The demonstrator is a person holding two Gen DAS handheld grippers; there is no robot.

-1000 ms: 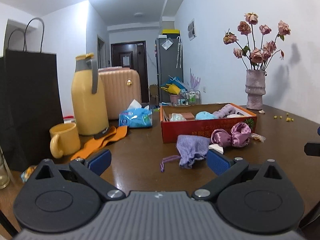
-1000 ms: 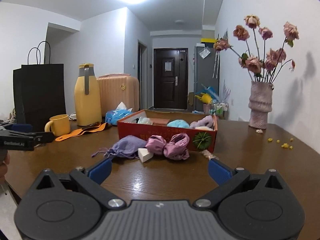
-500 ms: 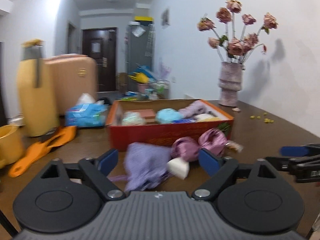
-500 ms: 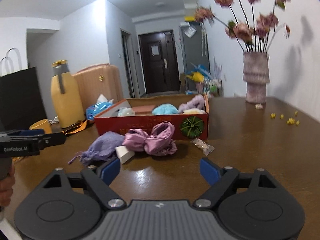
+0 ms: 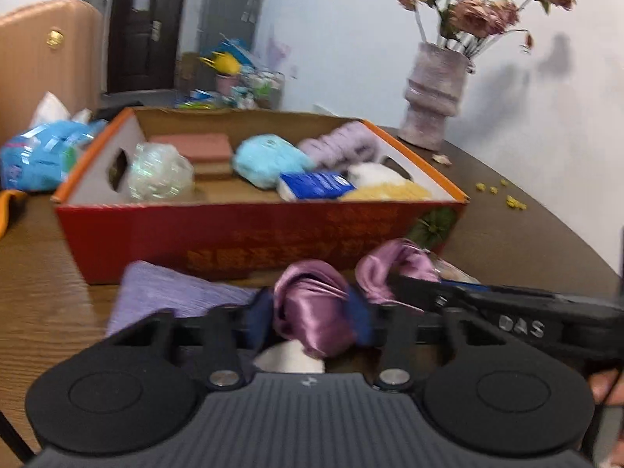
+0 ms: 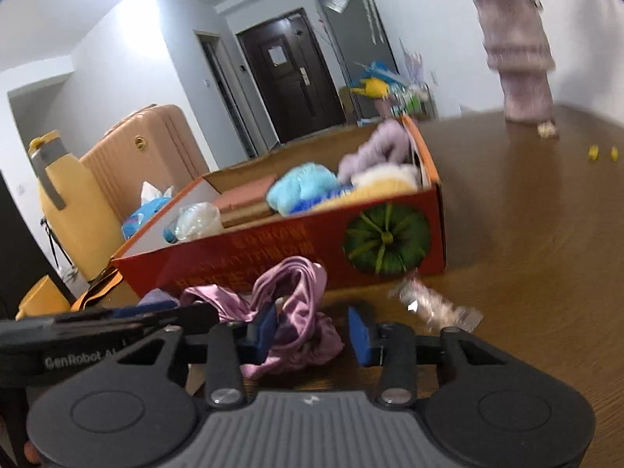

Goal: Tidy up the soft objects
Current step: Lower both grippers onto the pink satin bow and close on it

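Observation:
A pink satin cloth [image 5: 312,304] lies bunched in two lobes on the brown table, just in front of the red cardboard box [image 5: 234,234]. My left gripper [image 5: 310,321] is closing, and both blue pads press on the cloth's left lobe. My right gripper [image 6: 312,333] is also closing around the right lobe [image 6: 296,300]. Its left pad touches the satin, while the right pad stands a little apart from it. The right gripper's black finger [image 5: 429,296] reaches in from the right in the left wrist view. A lilac pouch [image 5: 175,292] and a white block [image 5: 290,358] lie beside the cloth.
The box [image 6: 273,249] holds several soft items: a light blue ball, a lilac scrunchie, sponges. A clear wrapper [image 6: 436,304] lies right of the cloth. A vase [image 5: 433,97] stands at the back right, a yellow jug [image 6: 66,210] and a tissue pack [image 5: 35,156] at the left.
Both grippers have moved forward and down to the pink satin cloth, and their jaws have narrowed from wide open to close around its two lobes.

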